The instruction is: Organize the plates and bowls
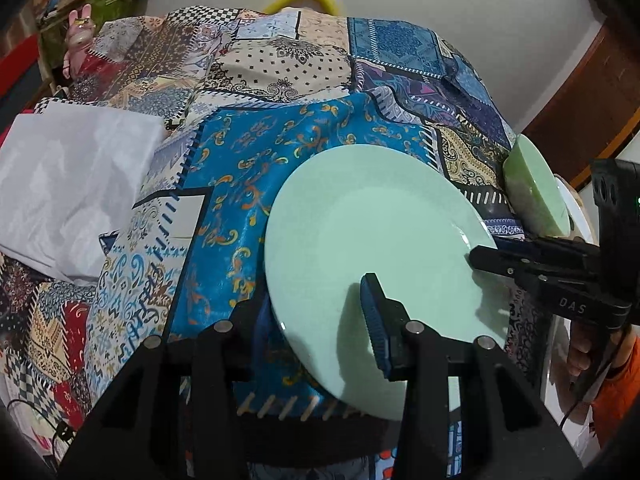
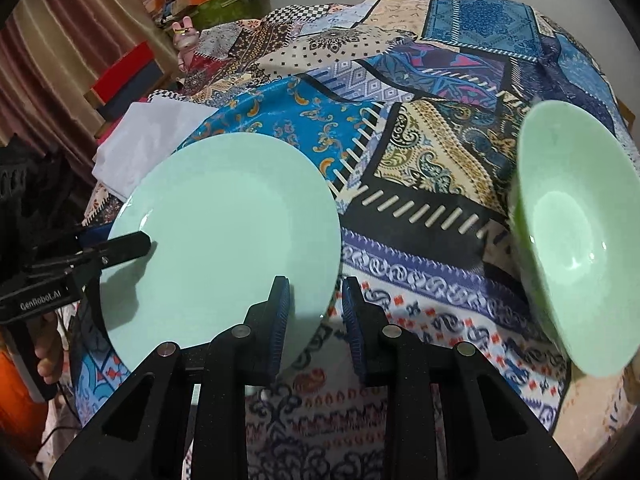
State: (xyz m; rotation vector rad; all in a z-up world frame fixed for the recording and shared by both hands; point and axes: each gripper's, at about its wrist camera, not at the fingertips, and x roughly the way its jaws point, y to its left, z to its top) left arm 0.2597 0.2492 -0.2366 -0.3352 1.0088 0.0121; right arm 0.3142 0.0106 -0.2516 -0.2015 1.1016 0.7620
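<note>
Mint plate (image 1: 372,240) lies flat on the patchwork cloth (image 1: 240,184) over the desk, both claws on it from opposite sides. Left claw (image 1: 316,324) straddles the plate's near rim: right pad (image 1: 374,320) sits on top of the plate face, left pad is under or outside the rim, mostly hidden. Looks clamped, but actual contact isn't clear from this angle.

Right claw (image 2: 314,320) is at the plate's (image 2: 224,236) right edge, jaws part open. Its left pad (image 2: 280,320) overlaps the rim; its right pad (image 2: 354,320) is off the plate over the cloth, a visible gap between pads. Holds nothing.

Key relation: green bowl (image 2: 576,240) sits to the right of the plate, well apart from it and on the right claw's side, appearing steeply tilted with its opening toward the camera, likely fisheye. Right claw is far nearer the bowl than the left. In the left wrist view the bowl (image 1: 536,192) is beyond the right claw's finger (image 1: 504,260).

Judgement: plate is left's job; bowl calls for right swinging rightward.

White folded cloth (image 1: 72,184) lies far left, clear of both.
</note>
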